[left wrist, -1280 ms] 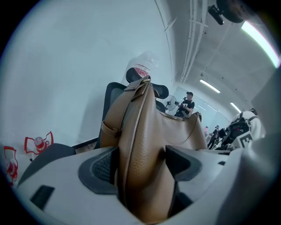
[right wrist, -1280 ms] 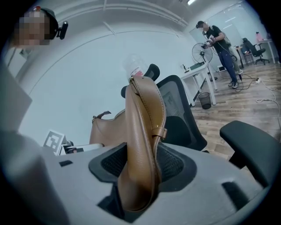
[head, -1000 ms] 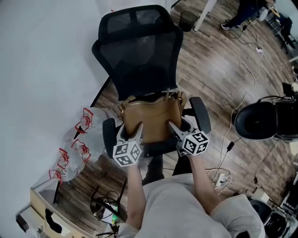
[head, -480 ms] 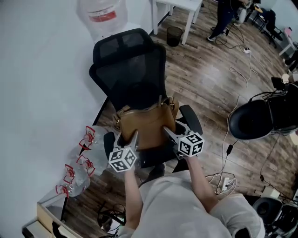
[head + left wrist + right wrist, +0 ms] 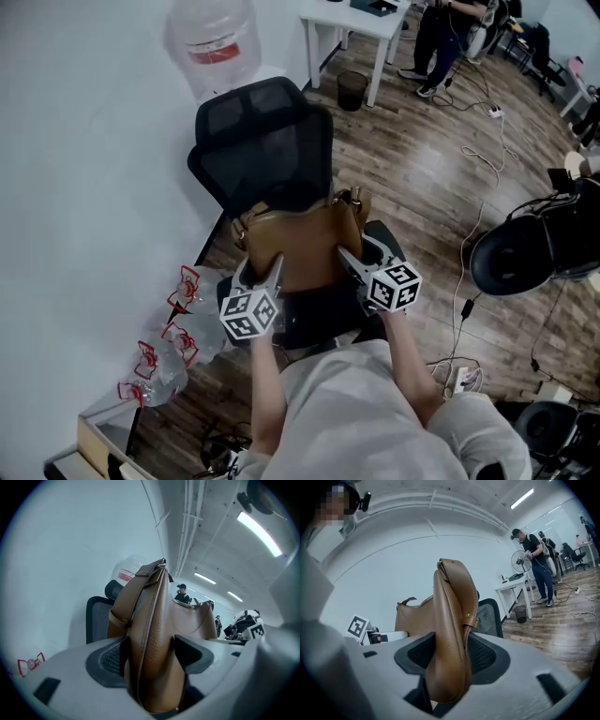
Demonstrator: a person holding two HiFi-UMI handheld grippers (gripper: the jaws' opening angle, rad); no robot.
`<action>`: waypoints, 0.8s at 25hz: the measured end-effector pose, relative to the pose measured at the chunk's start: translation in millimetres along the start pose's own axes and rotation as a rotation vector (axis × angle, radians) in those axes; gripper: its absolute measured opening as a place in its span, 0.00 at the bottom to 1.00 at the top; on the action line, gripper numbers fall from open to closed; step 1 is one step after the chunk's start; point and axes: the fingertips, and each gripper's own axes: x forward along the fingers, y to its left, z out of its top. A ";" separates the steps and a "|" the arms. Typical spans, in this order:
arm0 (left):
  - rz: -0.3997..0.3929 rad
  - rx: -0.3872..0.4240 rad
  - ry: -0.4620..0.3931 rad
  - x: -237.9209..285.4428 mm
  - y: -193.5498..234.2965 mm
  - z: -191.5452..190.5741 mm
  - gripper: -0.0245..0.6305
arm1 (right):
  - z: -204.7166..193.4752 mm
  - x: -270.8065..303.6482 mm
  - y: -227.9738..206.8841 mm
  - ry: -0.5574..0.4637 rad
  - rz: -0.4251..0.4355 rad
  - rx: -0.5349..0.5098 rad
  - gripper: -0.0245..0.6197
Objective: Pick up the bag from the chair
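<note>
Both tools, left gripper (image 5: 270, 270) and right gripper (image 5: 349, 260), pinch opposite ends of the brown bag (image 5: 302, 242), which seems raised just off the chair (image 5: 265, 141) seat, so the pickup looks nearly done, needing only clearance.

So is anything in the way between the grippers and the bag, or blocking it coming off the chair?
Nothing visible. The left gripper and right gripper each pinch an end of the brown bag. The chair backrest stands behind it, not over it, so upward looks open.
</note>
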 end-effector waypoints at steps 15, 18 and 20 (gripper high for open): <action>0.000 0.009 0.001 -6.3 1.2 -1.9 0.50 | -3.6 -5.1 5.4 -0.004 0.007 0.025 0.38; 0.012 0.002 -0.002 -9.0 7.0 -1.2 0.50 | -4.3 -1.1 10.4 -0.003 0.014 0.022 0.38; 0.012 -0.001 0.000 -9.7 8.3 -3.6 0.50 | -6.4 -1.2 10.6 -0.001 0.016 0.024 0.38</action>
